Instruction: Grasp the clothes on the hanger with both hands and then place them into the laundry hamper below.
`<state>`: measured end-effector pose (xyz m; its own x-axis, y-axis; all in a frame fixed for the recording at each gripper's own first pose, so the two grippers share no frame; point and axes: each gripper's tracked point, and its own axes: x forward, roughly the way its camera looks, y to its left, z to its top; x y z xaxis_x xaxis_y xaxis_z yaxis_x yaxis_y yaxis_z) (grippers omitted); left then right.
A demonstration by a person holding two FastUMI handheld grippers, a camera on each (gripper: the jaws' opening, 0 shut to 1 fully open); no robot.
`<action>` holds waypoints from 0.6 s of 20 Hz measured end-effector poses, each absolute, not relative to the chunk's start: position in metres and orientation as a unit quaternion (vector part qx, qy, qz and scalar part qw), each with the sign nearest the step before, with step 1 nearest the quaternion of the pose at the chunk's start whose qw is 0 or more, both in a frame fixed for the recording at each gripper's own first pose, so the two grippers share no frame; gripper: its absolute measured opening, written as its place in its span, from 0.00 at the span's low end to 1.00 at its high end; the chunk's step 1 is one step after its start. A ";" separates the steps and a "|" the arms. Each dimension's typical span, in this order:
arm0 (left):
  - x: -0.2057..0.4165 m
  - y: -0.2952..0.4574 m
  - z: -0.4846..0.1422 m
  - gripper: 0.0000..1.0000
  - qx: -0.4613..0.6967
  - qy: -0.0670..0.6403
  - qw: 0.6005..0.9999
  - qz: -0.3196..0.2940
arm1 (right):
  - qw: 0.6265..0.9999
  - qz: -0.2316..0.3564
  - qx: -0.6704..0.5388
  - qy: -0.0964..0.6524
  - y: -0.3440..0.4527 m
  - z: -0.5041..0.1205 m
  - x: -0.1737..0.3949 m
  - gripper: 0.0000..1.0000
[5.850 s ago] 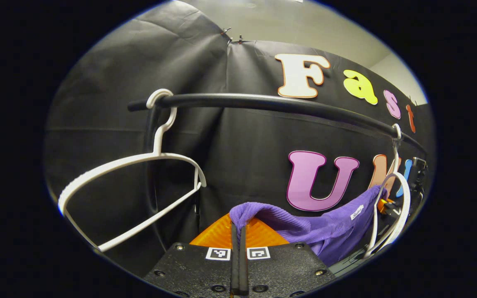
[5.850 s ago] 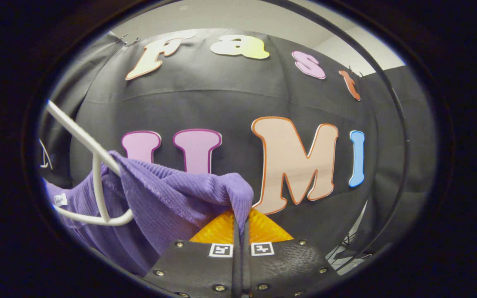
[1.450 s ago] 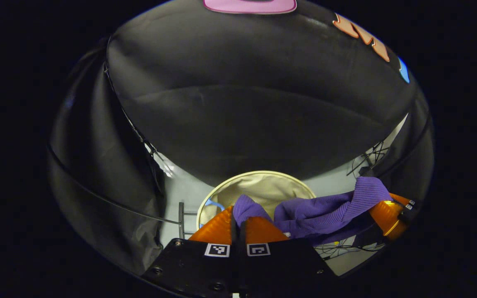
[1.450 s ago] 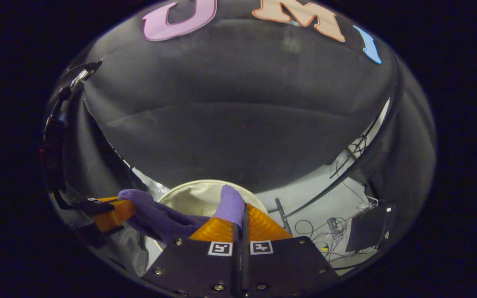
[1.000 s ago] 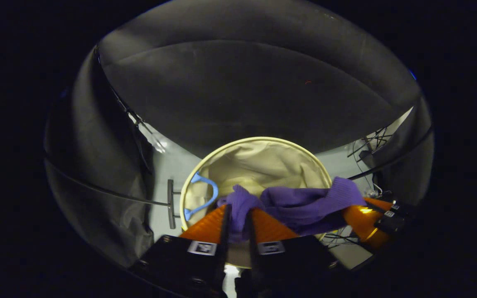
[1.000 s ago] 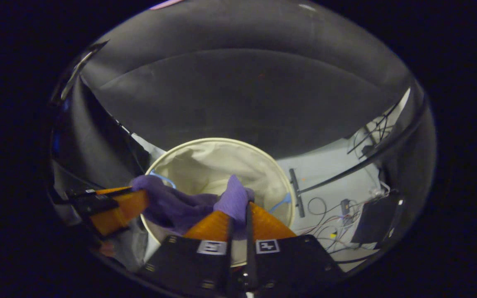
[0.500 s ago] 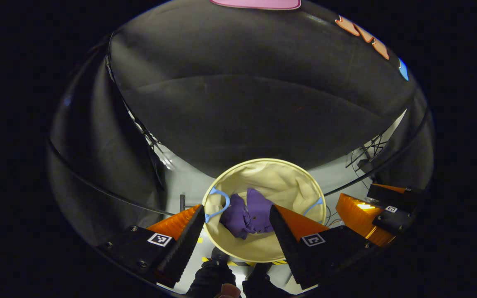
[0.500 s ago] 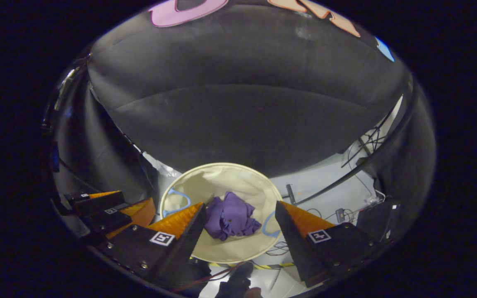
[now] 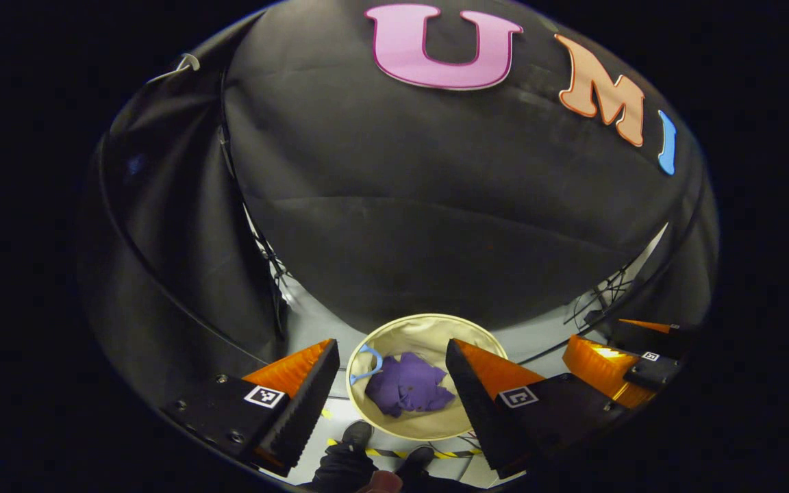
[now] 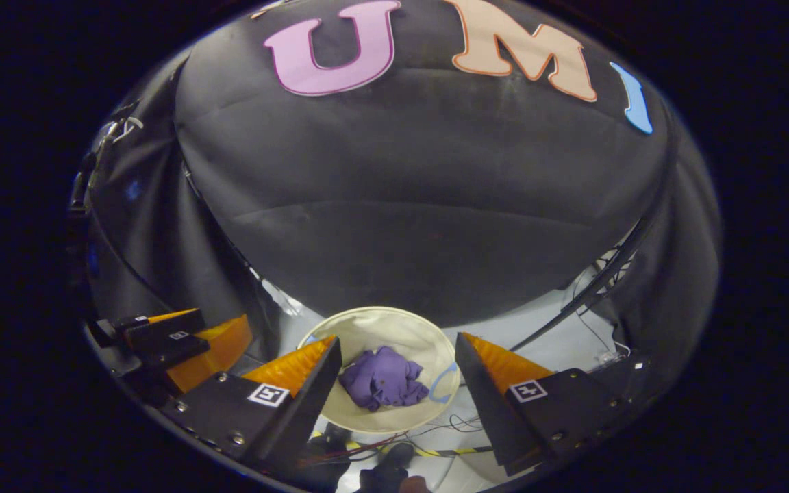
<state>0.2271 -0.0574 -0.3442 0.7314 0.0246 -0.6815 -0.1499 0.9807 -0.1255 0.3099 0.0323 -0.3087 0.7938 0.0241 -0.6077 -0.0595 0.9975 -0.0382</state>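
Your task looks essentially complete. The purple garment point(image 9: 408, 392) lies crumpled at the bottom of the round cream laundry hamper point(image 9: 429, 327) on the floor below you. Your left gripper point(image 9: 392, 383) and right gripper point(image 10: 398, 380) both hang well above it, fingers spread wide apart and holding nothing.

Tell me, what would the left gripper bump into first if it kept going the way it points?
Probably the purple garment lying in the hamper; the left gripper frames it between open fingers, though depth is unclear.
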 end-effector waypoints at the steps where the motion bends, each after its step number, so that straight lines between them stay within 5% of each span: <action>1: 0.223 -0.059 -0.338 0.98 -0.083 0.359 0.928 0.047 | 0.949 0.022 -0.030 0.313 0.031 -0.300 0.307 0.96; 12: 0.192 -0.049 -0.299 0.98 -0.025 0.340 0.940 0.009 | 0.958 -0.010 -0.017 0.285 0.040 -0.267 0.248 1.00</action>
<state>0.1920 -0.0492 -0.2993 0.7690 -0.0007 -0.6392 -0.0330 0.9986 -0.0408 0.2477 0.0398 -0.2669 0.8375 -0.0291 -0.5457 0.0092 0.9992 -0.0391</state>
